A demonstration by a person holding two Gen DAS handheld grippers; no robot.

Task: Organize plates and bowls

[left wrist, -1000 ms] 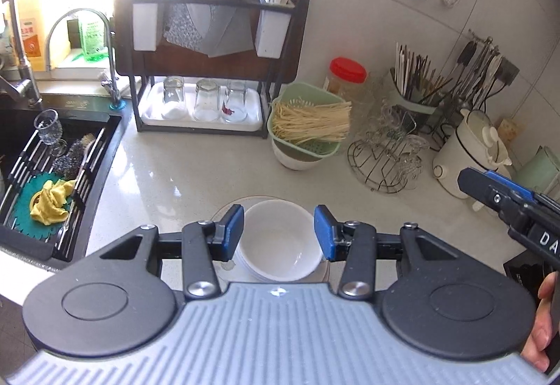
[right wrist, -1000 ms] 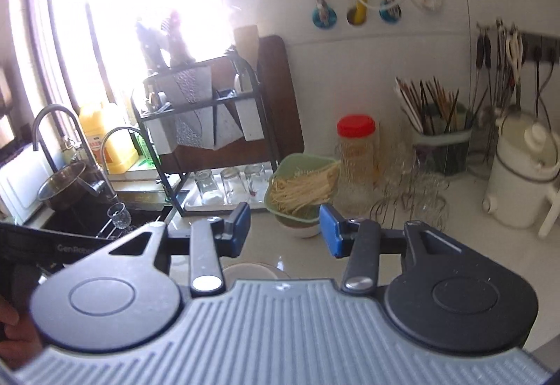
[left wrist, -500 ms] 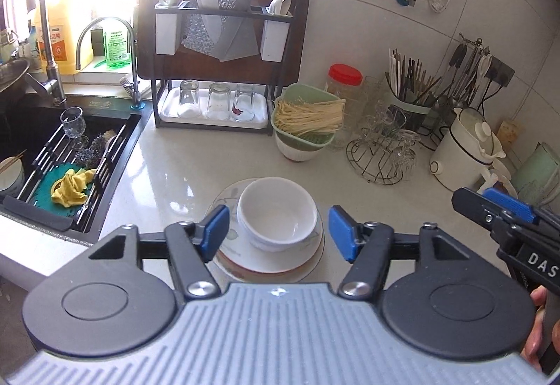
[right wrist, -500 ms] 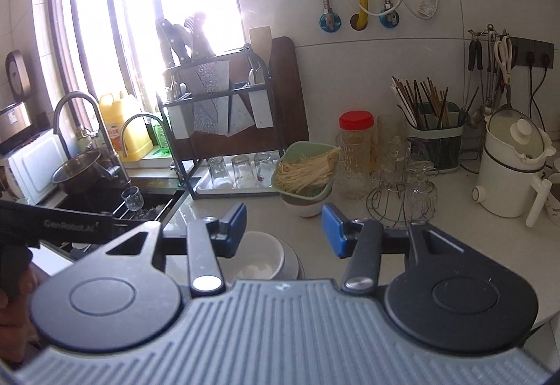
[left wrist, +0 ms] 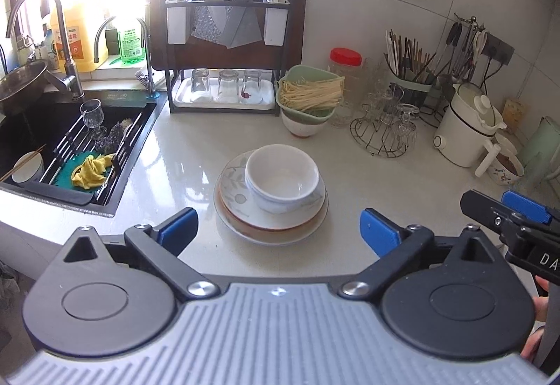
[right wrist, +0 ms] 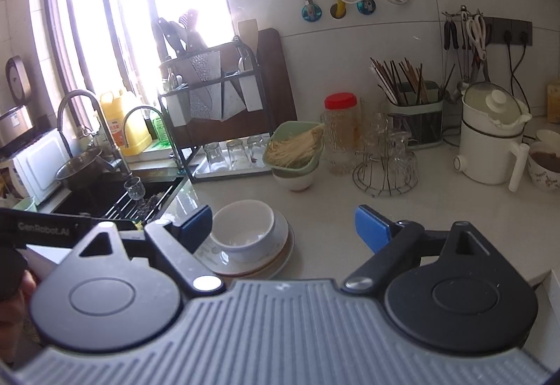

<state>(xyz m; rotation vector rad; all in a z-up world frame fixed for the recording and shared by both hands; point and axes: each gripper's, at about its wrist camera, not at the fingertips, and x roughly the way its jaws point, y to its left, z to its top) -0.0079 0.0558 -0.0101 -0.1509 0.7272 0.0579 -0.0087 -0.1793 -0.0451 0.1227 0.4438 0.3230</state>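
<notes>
Your right gripper (right wrist: 283, 225) was held above the countertop (right wrist: 332, 206) with its blue-padded jaws spread wide and nothing between them. A white bowl (right wrist: 243, 227) sat on a stack of plates (right wrist: 276, 253) just beyond the left finger. Behind the stack stood a green basket of noodles (right wrist: 294, 148) resting in a second bowl. A wire glass rack (right wrist: 385, 171) stood to the right, and the sink (right wrist: 119, 199) lay at left.

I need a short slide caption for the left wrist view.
Open left gripper hovers before white bowls stacked on plates beside the sink.
</notes>
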